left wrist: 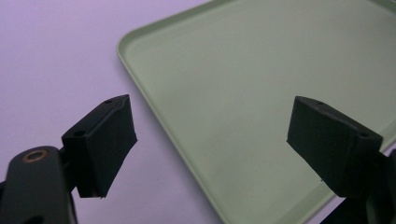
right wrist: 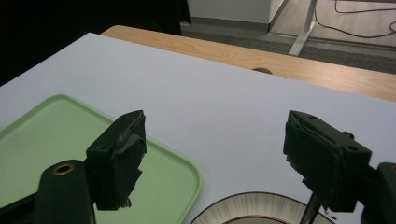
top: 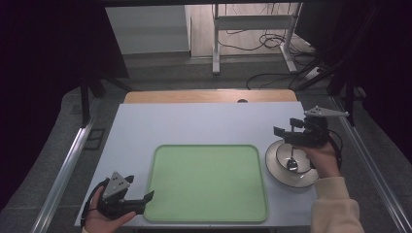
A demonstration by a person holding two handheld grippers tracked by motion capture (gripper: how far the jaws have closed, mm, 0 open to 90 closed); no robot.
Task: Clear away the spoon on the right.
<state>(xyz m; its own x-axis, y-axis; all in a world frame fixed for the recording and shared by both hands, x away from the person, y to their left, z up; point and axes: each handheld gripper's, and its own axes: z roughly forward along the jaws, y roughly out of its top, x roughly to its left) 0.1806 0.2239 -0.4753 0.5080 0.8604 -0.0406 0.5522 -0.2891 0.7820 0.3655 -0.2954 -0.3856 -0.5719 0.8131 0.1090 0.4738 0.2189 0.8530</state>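
Observation:
A pale green tray (top: 209, 182) lies in the middle of the white table top, with nothing on it. To its right stands a striped bowl (top: 274, 167) with a metal spoon (top: 292, 162) in it. My right gripper (top: 287, 127) hovers just above the bowl's far side, open, with nothing between its jaws. In the right gripper view the open gripper (right wrist: 215, 154) points over the bowl's rim (right wrist: 252, 205) and the spoon handle (right wrist: 310, 210), with the tray corner (right wrist: 182, 172) at left. My left gripper (top: 140, 188) rests open at the tray's near left corner. The left gripper view has its jaws (left wrist: 212, 140) spread over the tray's edge (left wrist: 140, 88).
The white top (top: 194, 121) stretches bare behind the tray, and a wooden strip (top: 209, 96) runs along its far edge. Beyond it are a desk frame (top: 252, 29) and cables on the floor. Metal rails (top: 63, 170) flank the table.

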